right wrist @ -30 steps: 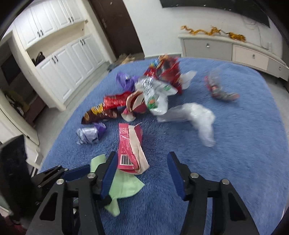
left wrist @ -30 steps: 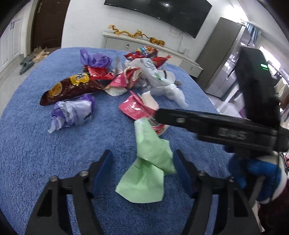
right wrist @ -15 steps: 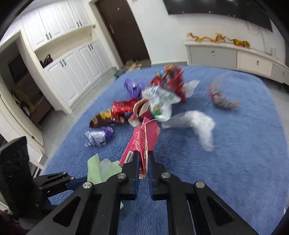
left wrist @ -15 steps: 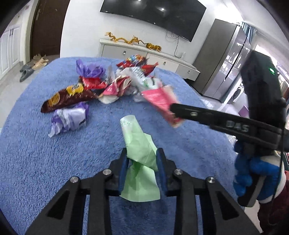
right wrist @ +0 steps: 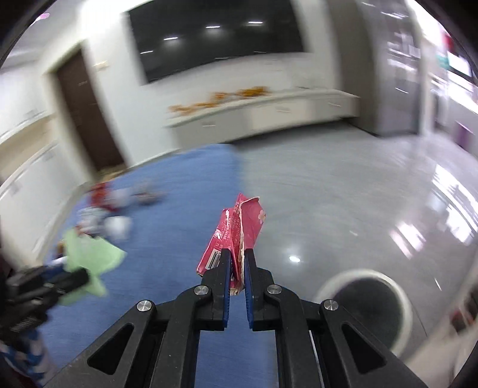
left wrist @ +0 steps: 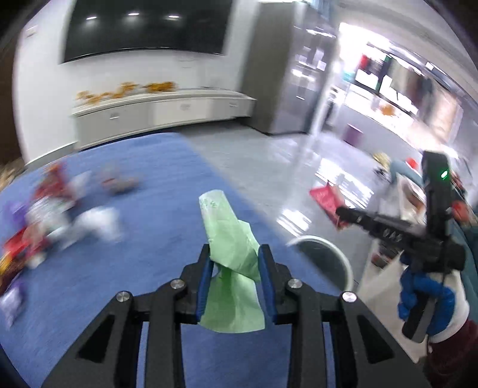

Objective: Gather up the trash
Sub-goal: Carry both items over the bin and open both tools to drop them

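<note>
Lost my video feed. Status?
Left gripper shut on green wrapper. Right gripper shut on pink wrapper. White bin ahead, nothing in the way.

Motion-blurred litter pile (left wrist: pixel 44 215) on rug (items indistinguishable)

Both views are bright, lit evenly from overhead; ceiling lights reflect as small white spots in the dark wall-mounted television (left wrist: pixel 143 27) and as glare patches on the glossy grey floor (right wrist: pixel 343 215). Daylight blows out the doorway area (left wrist: pixel 352 38) at the upper right of the left wrist view. Motion blur smears the blue rug (left wrist: pixel 149 215), the scattered wrappers (left wrist: pixel 44 215) and the white sideboard (right wrist: pixel 263 110), while the near gripper parts stay sharp. Fisheye distortion bends walls and darkens the corners. Shadows are soft and faint.
</note>
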Tool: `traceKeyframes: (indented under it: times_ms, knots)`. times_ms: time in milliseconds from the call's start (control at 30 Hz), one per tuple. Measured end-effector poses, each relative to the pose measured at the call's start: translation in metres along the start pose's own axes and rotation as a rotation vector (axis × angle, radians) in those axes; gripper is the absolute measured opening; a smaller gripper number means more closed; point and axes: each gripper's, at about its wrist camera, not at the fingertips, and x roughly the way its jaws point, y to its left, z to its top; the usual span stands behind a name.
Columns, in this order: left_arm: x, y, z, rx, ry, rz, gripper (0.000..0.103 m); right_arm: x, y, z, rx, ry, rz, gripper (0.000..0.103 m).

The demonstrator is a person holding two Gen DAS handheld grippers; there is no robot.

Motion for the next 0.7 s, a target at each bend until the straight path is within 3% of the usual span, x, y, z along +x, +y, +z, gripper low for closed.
traceKeyframes:
  times_ms: [167,267,500,600,700]
  knots:
    - [0.060,-0.075,0.030,0.113,0.073,-0.111,0.029,-0.006,-0.093,-0.029,0.164,0.033,-0.194,0.008]
    - [0.101,-0.114,0.038,0.160,0.133,-0.138,0.029,-0.001,-0.128,-0.043,0.235,0.061,-0.243,0.008]
    - [0.174,-0.167,0.041,0.181,0.237,-0.183,0.037,0.033,-0.192,-0.065,0.362,0.138,-0.252,0.012]
    - [0.201,-0.179,0.043,0.172,0.283,-0.210,0.039,0.042,-0.211,-0.069,0.405,0.158,-0.269,0.029]
    - [0.217,-0.181,0.041,0.152,0.319,-0.230,0.052,0.043,-0.222,-0.076,0.445,0.168,-0.287,0.038]
